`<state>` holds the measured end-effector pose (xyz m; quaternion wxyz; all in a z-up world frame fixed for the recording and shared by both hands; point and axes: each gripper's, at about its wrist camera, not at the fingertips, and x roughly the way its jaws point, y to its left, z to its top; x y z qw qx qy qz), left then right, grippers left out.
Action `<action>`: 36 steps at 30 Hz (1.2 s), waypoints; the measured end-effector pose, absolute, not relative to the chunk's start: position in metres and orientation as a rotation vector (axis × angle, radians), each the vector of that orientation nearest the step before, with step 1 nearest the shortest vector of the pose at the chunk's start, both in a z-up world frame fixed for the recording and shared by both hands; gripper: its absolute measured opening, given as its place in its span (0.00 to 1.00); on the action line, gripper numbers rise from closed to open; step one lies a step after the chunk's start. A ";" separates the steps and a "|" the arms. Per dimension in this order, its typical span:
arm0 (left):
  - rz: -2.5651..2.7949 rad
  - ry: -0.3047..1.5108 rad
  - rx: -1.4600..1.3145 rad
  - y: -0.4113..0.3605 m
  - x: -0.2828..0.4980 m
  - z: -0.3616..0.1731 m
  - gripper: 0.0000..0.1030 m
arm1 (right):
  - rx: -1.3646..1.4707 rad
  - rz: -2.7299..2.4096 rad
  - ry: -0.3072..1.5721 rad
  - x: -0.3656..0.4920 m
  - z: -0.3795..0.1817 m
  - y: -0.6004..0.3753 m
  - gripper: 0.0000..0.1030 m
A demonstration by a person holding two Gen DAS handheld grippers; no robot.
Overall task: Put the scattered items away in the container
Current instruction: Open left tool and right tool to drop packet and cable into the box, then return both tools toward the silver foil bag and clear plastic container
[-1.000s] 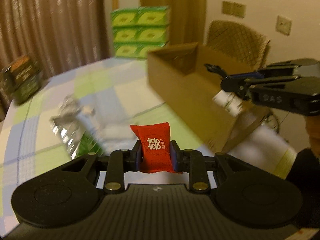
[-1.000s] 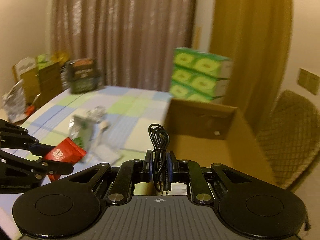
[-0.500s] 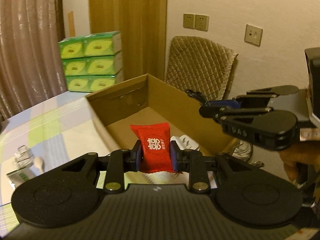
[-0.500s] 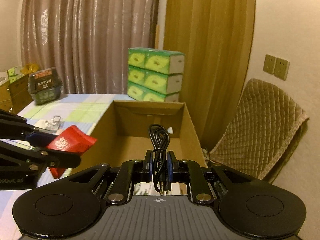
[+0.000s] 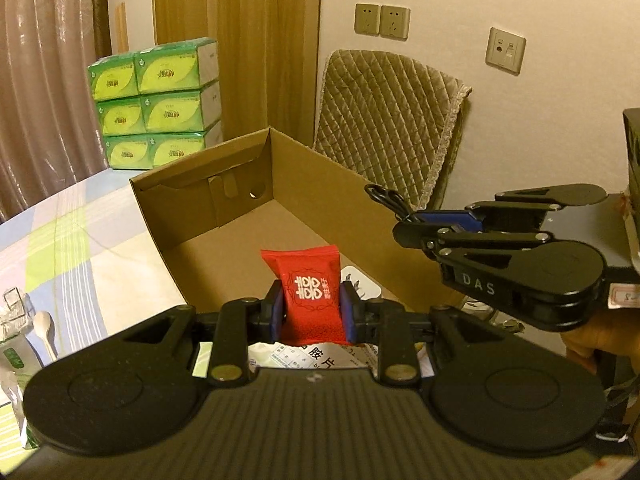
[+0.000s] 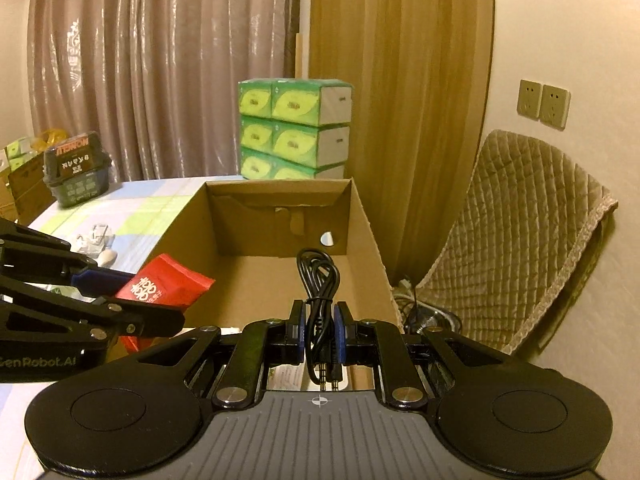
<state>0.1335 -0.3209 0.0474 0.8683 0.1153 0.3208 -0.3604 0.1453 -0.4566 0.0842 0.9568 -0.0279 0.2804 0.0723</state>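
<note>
My left gripper point(image 5: 313, 312) is shut on a red snack packet point(image 5: 310, 292) and holds it over the near end of the open cardboard box point(image 5: 208, 200). My right gripper point(image 6: 320, 330) is shut on a coiled black cable point(image 6: 319, 280), also above the box point(image 6: 368, 232). In the left wrist view the right gripper point(image 5: 416, 226) is at the right over the box's right wall. In the right wrist view the left gripper point(image 6: 132, 300) with the red packet point(image 6: 164, 284) is at the left. White items lie on the box floor under the packet.
The box stands at the right edge of a checked tablecloth point(image 5: 60, 248). Clear wrappers and a plastic spoon point(image 5: 46, 332) lie on the cloth at left. Stacked green tissue packs point(image 6: 294, 128) stand behind the box, a padded chair point(image 6: 524, 232) to its right, a dark basket point(image 6: 76, 172) far left.
Both grippers have swung from the table toward the box and now hang over its near end, each keeping hold of its item.
</note>
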 end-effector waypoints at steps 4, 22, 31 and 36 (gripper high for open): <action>-0.722 0.664 0.211 -0.318 0.137 0.047 0.31 | -0.058 0.148 0.571 0.145 0.084 -0.456 0.11; -0.656 0.680 0.189 -0.277 0.128 0.040 0.34 | -0.048 0.192 0.550 0.147 0.084 -0.444 0.26; -0.630 0.669 0.174 -0.258 0.121 0.044 0.36 | -0.040 0.172 0.541 0.134 0.079 -0.444 0.71; -0.616 0.678 0.167 -0.249 0.116 0.043 0.37 | -0.034 0.171 0.554 0.127 0.078 -0.440 0.71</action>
